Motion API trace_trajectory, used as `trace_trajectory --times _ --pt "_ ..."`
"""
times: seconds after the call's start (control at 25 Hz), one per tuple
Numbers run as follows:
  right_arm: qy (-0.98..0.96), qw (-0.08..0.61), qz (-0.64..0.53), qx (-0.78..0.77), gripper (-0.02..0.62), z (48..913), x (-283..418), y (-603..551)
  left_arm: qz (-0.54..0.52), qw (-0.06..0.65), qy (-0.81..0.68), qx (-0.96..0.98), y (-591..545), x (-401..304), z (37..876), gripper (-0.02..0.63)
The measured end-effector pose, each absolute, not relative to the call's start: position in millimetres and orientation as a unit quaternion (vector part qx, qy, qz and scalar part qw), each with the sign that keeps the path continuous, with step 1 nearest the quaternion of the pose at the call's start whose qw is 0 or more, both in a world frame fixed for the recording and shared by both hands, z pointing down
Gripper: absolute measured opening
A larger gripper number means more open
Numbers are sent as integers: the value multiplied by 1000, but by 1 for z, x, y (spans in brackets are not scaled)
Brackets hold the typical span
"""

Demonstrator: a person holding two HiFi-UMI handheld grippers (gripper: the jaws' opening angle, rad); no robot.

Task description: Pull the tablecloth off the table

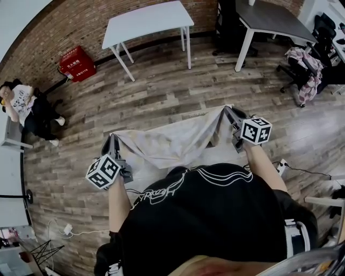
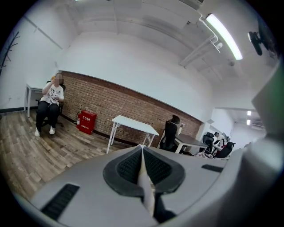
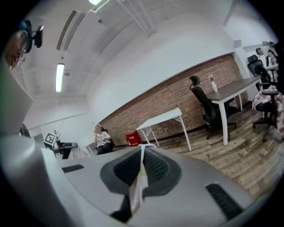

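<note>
Head view: left claw lower left of centre, right claw right of centre, each in one of the person's hands, marker cubes facing up; pale grey tablecloth stretched between the two, one corner in each claw, middle sagging toward the person's black shirt; cloth hangs over the wooden floor, on no desk that can be seen; left gripper view: left claw jaws together, clamped on a thin fold of tablecloth that runs down the seam between the ribbed pads; right gripper view: right claw jaws together, clamped on a strip of tablecloth between its pads; containers: one red box on the floor at upper left against the curved brick wall, front printed with characters too small to read, contents cannot be seen; same red box in left gripper view, a small red cylinder just beside it on its left; white desk top centre, nothing on it in view; dark desk upper right; office chair draped with clothing far right; seated person at left edge
</note>
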State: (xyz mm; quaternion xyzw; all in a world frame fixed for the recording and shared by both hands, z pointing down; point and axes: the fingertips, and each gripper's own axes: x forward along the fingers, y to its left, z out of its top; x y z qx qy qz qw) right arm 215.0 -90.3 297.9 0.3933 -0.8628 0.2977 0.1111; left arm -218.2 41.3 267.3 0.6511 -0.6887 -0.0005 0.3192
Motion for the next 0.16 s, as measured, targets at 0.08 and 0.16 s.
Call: trace_trajectory --times 0.08,0.16 --pt "-863 112 297 392 -3 296 216 -86 -2 320 -688 651 44 -217 267 7" --pt "-863 112 296 393 -3 294 218 -81 -4 320 -687 653 46 -214 266 8"
